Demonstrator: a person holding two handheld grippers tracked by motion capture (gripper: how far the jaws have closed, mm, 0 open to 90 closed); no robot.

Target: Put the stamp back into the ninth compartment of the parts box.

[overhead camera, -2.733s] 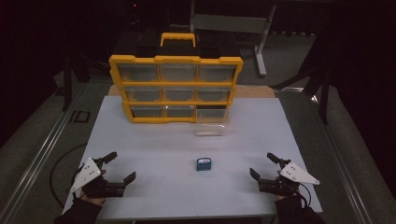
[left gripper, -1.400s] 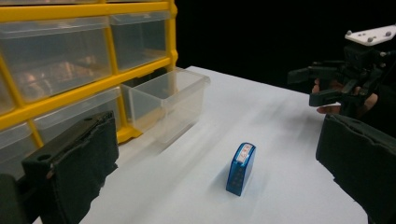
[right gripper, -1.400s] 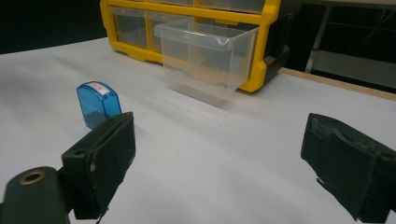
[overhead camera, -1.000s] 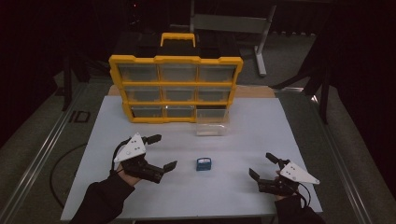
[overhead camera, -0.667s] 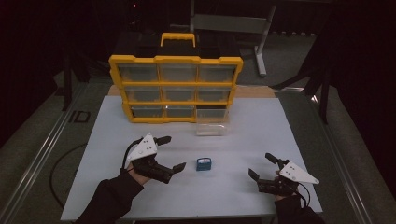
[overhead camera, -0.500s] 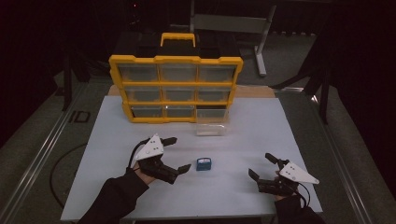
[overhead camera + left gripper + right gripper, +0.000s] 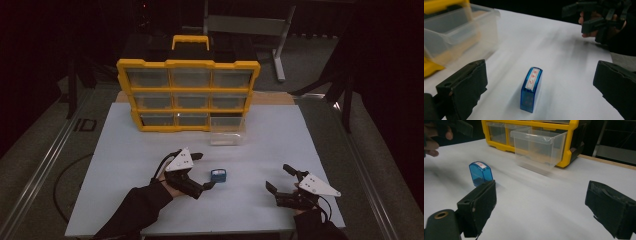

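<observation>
Since the earlier frames the left tongs point(image 7: 204, 170) have travelled from the near left corner of the white surface point(image 7: 125, 150) toward its middle, and they now sit just left of the small blue stamp point(image 7: 218, 175); the right tongs point(image 7: 280, 180) have stayed where they were, near the front right edge.

The left tongs are released, jaws spread wide. In the left gripper view the two black jaws stand on either side of the blue stamp point(image 7: 531, 89), which lies between them and a little ahead, touching neither. The stamp stands on the surface, its narrow top face carrying a white label with red marks too small to read. It is translucent blue and blocky.

The right tongs are also released, jaws apart and holding nothing. In the right gripper view the stamp point(image 7: 481, 173) shows beyond the left-hand jaw, well apart from it, with a hand point(image 7: 434, 137) of the person at the upper left corner.

Behind the stamp, toward the far side of the surface, a yellow organiser point(image 7: 188, 95) with rows of clear drawers stands upright, a yellow handle on top. One clear drawer point(image 7: 227, 135) is out of its lower right slot and sits on the surface just in front of the organiser; it looks empty in the right gripper view point(image 7: 540, 147). The stamp lies between this drawer and the near edge.
</observation>
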